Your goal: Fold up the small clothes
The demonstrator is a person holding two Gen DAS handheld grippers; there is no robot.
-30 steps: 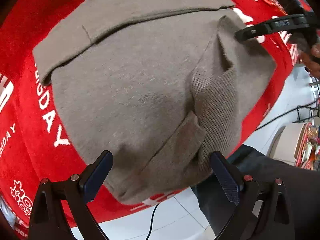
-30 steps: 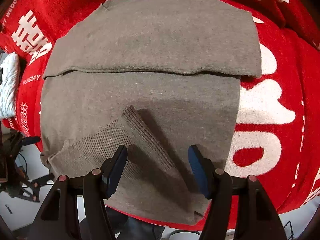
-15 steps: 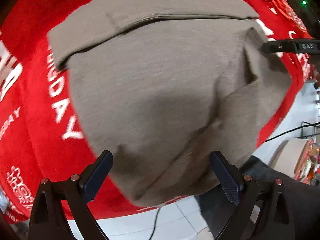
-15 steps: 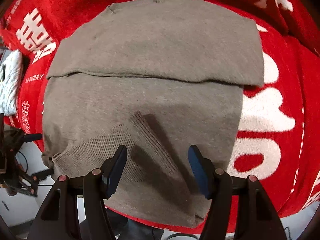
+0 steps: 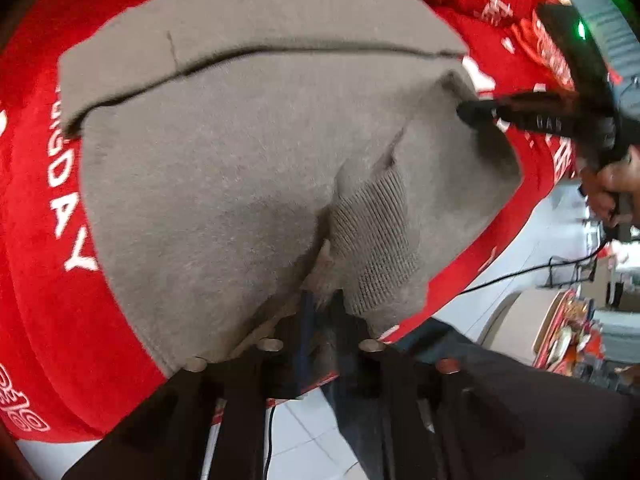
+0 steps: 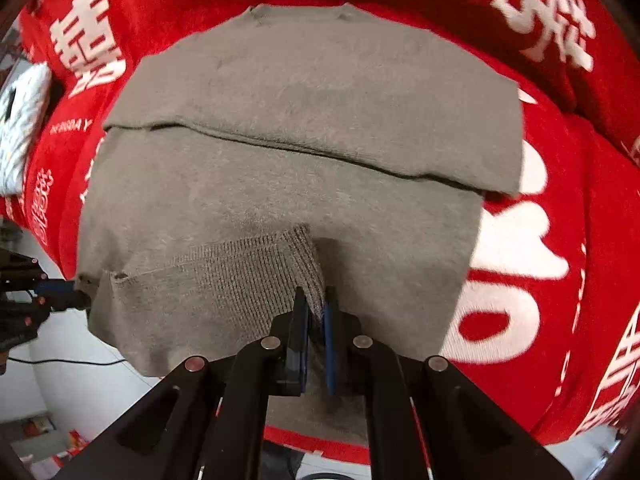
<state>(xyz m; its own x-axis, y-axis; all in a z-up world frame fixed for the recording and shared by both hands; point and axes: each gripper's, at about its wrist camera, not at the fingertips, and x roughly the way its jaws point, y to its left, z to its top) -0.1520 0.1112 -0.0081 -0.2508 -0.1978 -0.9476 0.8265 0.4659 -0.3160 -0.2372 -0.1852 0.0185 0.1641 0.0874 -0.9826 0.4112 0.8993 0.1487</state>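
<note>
A grey-brown knit sweater [image 5: 224, 152] lies on a red cloth with white lettering [image 5: 52, 264], its upper part folded over in a band [image 6: 320, 92]. Its ribbed hem [image 6: 240, 268] is turned up near the table's front edge. My left gripper [image 5: 320, 312] is shut on the sweater's near edge beside the ribbed hem [image 5: 372, 232]. My right gripper [image 6: 316, 312] is shut on a corner of the ribbed hem. The right gripper also shows in the left wrist view [image 5: 476, 114], touching the sweater's right side. The left gripper shows in the right wrist view [image 6: 60, 296] at the sweater's left corner.
The red cloth [image 6: 540, 240] covers the table and hangs over its front edge. A white patterned item [image 6: 20, 120] lies at the far left. White floor tiles [image 5: 304, 440] and a black cable [image 5: 520, 272] lie below the table edge. A person's dark trousers [image 5: 520, 400] stand close.
Both grippers were open and have closed on the sweater's near edge. The ribbed hem is now bunched and lifted slightly between them.
</note>
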